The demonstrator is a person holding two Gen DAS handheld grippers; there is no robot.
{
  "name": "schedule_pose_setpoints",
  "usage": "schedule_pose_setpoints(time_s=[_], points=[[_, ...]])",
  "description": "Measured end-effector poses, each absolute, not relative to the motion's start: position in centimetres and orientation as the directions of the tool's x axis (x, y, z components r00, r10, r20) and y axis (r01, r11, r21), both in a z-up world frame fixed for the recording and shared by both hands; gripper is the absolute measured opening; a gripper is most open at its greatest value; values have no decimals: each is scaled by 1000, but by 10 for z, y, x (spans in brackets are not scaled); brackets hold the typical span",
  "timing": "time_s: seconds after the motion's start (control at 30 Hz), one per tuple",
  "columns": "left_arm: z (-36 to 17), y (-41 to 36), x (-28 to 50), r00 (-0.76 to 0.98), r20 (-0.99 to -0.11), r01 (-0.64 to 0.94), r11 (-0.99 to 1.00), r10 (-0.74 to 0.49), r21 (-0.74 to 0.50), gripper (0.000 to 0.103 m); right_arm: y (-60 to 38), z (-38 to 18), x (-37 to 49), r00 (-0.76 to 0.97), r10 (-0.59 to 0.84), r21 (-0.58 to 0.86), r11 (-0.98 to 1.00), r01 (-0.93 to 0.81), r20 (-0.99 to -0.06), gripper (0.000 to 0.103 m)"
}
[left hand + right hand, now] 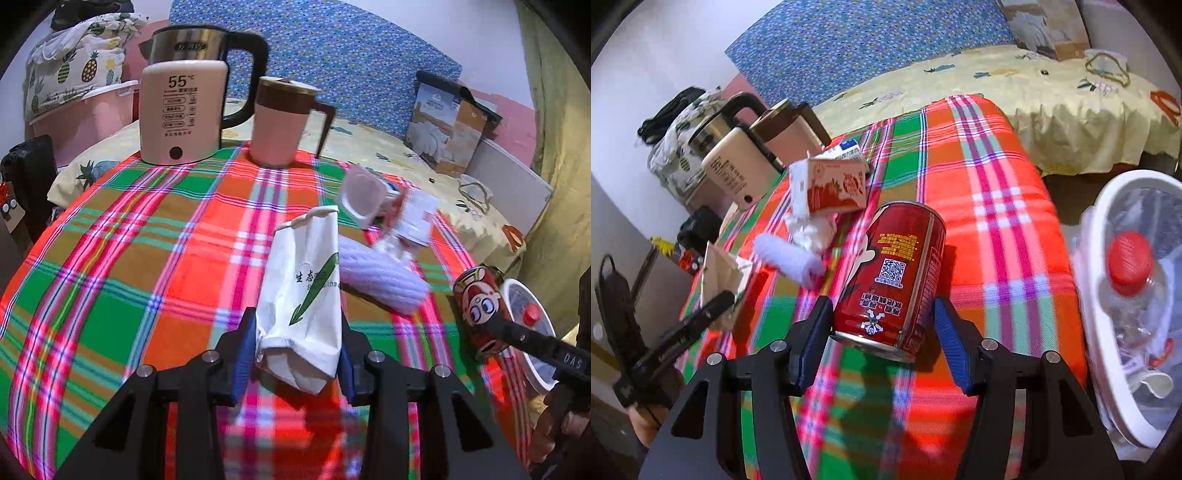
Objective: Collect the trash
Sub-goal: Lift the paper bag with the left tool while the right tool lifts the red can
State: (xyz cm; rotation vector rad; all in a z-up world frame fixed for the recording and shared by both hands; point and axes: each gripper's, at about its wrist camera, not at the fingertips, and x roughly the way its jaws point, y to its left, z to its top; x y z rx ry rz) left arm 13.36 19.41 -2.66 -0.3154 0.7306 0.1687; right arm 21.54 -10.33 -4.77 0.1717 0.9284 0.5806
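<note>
Pinching a soft, featherlight paper bag (303, 295) above the table (110, 258), the left gripper (297, 354) crumples it; the right gripper (882, 332) straddles a rigid, slippery can (894, 273) mid-body, grip uncertain.

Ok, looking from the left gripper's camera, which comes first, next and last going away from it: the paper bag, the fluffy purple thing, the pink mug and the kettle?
1. White paper bag: between the fingers of the left gripper.
2. Fluffy purple thing: just right of the bag.
3. Pink mug and kettle: both at the table's far edge, kettle on the left; too close to call.
</note>
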Motion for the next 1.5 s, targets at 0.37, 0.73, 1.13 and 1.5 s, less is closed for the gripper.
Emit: schedule_pose_setpoints(time_s=[0.37, 0.73, 1.13, 1.5], points=[[-12, 134, 103, 749, -662, -178, 956, -23, -234, 40, -136, -35, 178, 494, 529, 326, 836, -441, -690, 57], [-1, 79, 90, 752, -652, -71, 971, -99, -230, 40, -163, -29, 154, 523, 541, 336, 834, -439, -659, 57], [-1, 41, 93, 735, -663, -2, 977, -144, -215, 40, -179, -36, 151, 534, 540, 351, 838, -419, -650, 56], [-6, 39, 94, 723, -676, -2, 977, -144, -211, 40, -178, -54, 156, 446, 570, 414, 816, -403, -690, 60]])
